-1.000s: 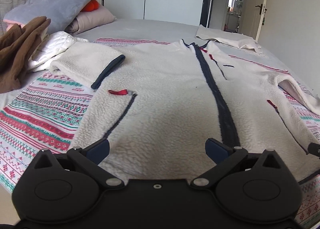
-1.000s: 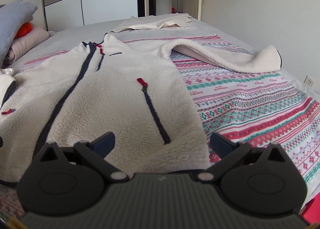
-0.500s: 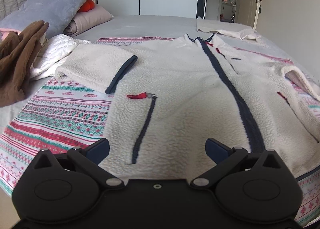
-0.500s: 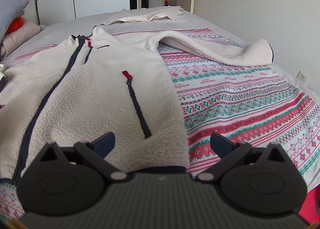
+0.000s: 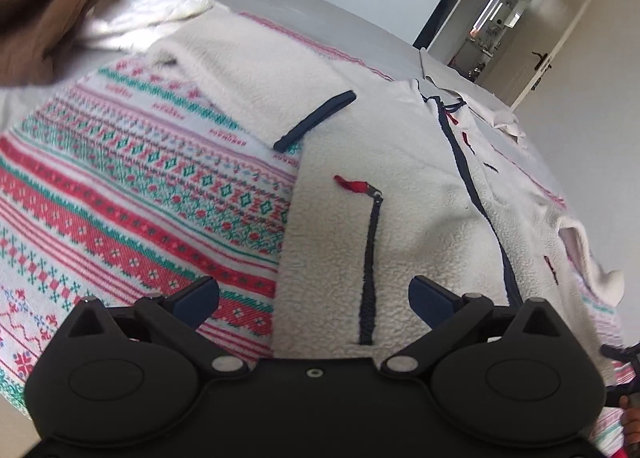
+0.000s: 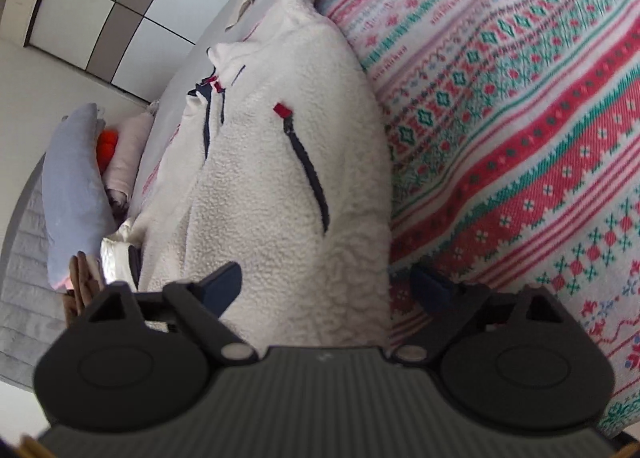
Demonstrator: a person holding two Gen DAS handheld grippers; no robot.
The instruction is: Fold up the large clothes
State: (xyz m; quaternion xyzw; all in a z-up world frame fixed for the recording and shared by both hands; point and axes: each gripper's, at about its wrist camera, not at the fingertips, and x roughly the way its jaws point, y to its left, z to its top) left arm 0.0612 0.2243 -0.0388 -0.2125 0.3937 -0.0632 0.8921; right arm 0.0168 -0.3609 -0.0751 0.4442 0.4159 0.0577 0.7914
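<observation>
Fleece jacket [image 5: 420, 218] spread flat on the patterned blanket [image 5: 120, 194] over the bed, zipper side up. Left gripper [image 5: 314, 296] low over its hem corner, jaws released — nothing between. Right gripper [image 6: 326, 284] at the opposite hem edge, jaws just been closing, fleece between them — not yet pinched.

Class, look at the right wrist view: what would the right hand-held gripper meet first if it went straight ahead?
Most likely the white fleece jacket, near its bottom corner, between the open right hand-held gripper's jaws; exact depth is unclear.

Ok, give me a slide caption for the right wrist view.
Right gripper, jaws just closing, straddles the hem corner of a cream fleece jacket on a patterned blanket.
</observation>
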